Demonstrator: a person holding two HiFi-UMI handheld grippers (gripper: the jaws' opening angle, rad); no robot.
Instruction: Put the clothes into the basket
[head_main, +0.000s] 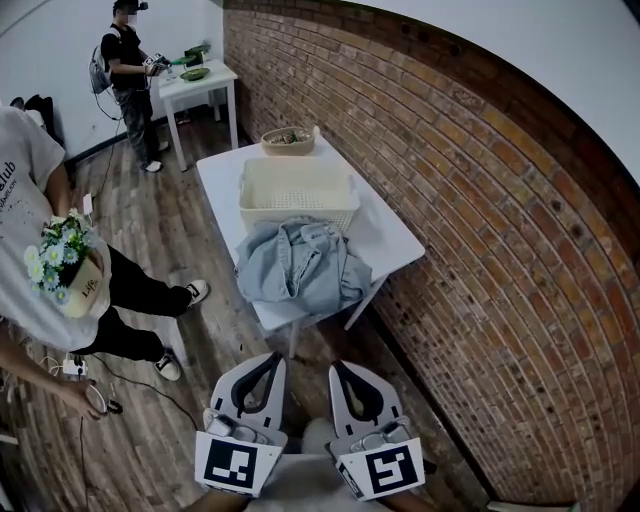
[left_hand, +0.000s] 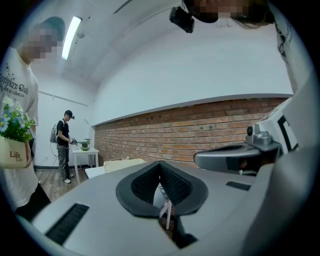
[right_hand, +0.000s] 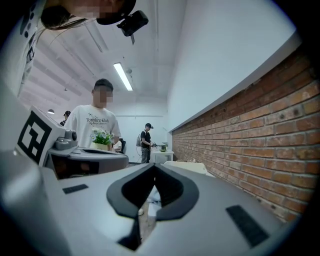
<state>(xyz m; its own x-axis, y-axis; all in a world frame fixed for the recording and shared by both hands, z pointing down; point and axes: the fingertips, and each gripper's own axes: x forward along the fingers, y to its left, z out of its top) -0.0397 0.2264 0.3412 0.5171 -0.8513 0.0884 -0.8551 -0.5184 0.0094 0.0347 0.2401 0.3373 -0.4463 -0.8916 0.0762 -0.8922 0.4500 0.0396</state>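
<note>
both claws fully closed, nothing held: left claw (head_main: 277, 356) and right claw (head_main: 338, 367) sit level, well short of the surface (head_main: 395, 235). denim garment (head_main: 300, 265) lies heaped at the near end, touching the basket (head_main: 298, 216) wall, part draped over the near edge. risks: claws arriving unopened only shove the heap; a one-sided pinch lets the rest slide to the floor (head_main: 150, 230); dragged cloth may push the basket farther.

Wood-plank floor (head_main: 225, 325) before white rectangular table (head_main: 388, 238) was open; cream plastic basket (head_main: 298, 217) open-topped; red brick wall (head_main: 480, 200) right, white-shirted person (head_main: 35, 190) left.
</note>
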